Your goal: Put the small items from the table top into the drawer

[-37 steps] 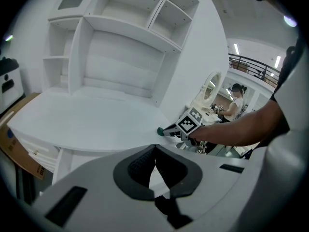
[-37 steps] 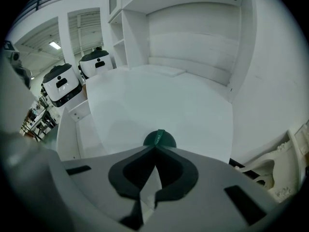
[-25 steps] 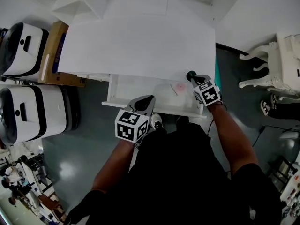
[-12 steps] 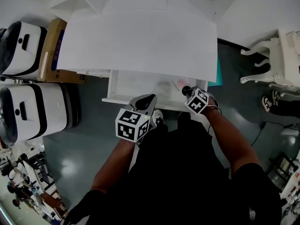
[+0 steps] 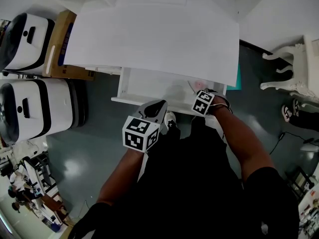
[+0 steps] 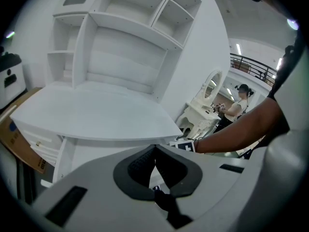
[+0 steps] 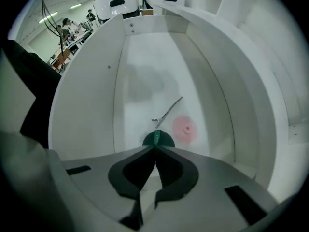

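The right gripper (image 7: 155,150) hangs straight down into the open drawer (image 5: 144,86) near its right end. Its jaws are pinched together on the thin edge of a dark green round piece (image 7: 161,140), which sits at the very tips, above the drawer floor.

To finish this well I'd bring the piece down close to the floor before opening. I'd pick the bare patch toward the front edge, because a pink disc (image 7: 185,128) and a thin metal clip (image 7: 168,112) already lie just beyond the tips. Then I'd lift straight up, since the table top (image 5: 149,39) overhangs the drawer's back edge.

The left gripper (image 5: 155,108) waits shut and empty by the drawer's front edge, well clear. A cardboard box (image 5: 57,44) and white machines (image 5: 35,113) stand off the left side, out of the way.
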